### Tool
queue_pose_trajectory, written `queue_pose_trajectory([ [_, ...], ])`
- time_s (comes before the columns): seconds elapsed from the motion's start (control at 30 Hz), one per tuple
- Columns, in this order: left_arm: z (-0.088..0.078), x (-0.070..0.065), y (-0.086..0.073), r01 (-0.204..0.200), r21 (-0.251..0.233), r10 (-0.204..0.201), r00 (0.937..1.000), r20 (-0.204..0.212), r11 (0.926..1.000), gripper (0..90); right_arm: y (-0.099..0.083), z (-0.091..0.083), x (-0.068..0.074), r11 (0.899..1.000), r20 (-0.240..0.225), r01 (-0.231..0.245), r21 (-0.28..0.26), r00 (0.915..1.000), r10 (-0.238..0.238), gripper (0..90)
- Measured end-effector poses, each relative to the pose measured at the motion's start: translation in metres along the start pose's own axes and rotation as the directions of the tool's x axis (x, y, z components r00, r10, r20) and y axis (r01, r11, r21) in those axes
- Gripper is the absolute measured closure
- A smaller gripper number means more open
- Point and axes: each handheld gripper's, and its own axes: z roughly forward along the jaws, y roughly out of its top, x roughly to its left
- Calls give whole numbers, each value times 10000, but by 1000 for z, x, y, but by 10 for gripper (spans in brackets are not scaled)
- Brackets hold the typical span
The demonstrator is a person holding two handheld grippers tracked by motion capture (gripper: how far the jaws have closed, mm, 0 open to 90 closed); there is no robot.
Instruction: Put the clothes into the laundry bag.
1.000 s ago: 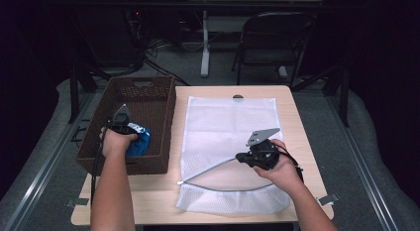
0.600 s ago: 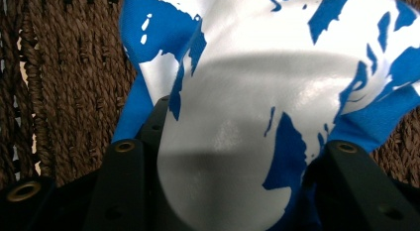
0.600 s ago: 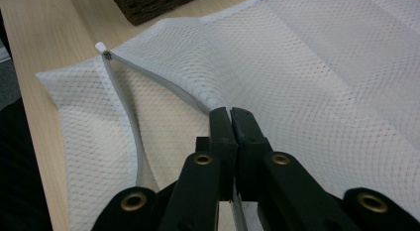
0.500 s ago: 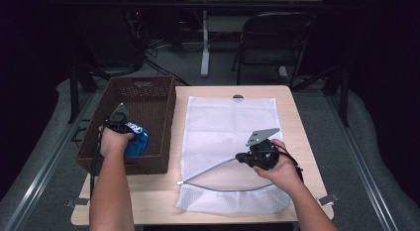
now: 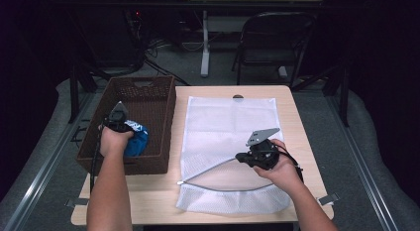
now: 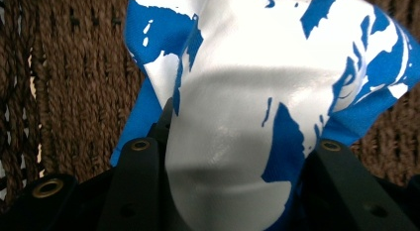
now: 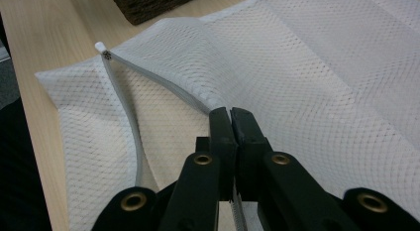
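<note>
Wicker basket point(image 5: 148, 97), 1 blue-white cloth point(image 6: 257, 92), 1 mesh bag point(image 5: 228, 127), perhaps unzipped

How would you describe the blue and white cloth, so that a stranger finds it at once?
Look at the brown woven basket on the left of the wooden table. Inside it, at the near end, the left gripper pinches a crumpled cloth. It is bright blue with white print, unlike the plain white mesh bag beside the basket.

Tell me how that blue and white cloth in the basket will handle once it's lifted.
The blue and white cloth bunches and folds between the left gripper jaws, so it is probably floppy and will drape. Its white print looks glossy, perhaps slightly slick. It seems light.
</note>
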Motion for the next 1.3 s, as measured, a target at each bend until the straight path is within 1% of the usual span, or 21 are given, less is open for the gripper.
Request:
queue_pose_trajectory([
  [0.07, -2, 0, 1, -83, -37, 83, 10000, 10, 10000, 581, 0, 0, 0, 10000, 8, -8, 7, 10000, 8, 883],
  [0.13, -5, 1, 1, -143, -68, 143, 9998, 108, 9999, 580, 0, 1, 0, 10000, -5, -13, 11, 10000, 13, 884],
  [0.23, -10, 0, 2, -242, -290, 245, 9996, 115, 9993, 580, 0, 1, 0, 10000, -6, 9, 22, 10000, -9, 884],
  [0.5, -31, 0, 5, -347, -723, 369, 9989, 290, 9968, 580, 0, 1, 0, 10000, 0, -60, 33, 10000, 60, 883],
  [0.73, -41, -2, 6, -414, -881, 460, 9976, 513, 9952, 580, 0, 2, 0, 10000, -27, -55, 62, 10000, 55, 883],
  [0.97, -54, -5, 8, -639, -1123, 709, 9957, 596, 9916, 579, 0, 2, -1, 10000, -41, -66, 51, 10000, 67, 883],
  [1.2, -70, -11, 10, -889, -1392, 984, 9931, 634, 9863, 579, 0, 2, 0, 10000, -33, -38, 63, 10000, 38, 883],
  [1.3, -74, -12, 10, -907, -1434, 1015, 9923, 704, 9855, 579, 0, 2, 0, 10000, -24, -56, 64, 10000, 56, 883],
])
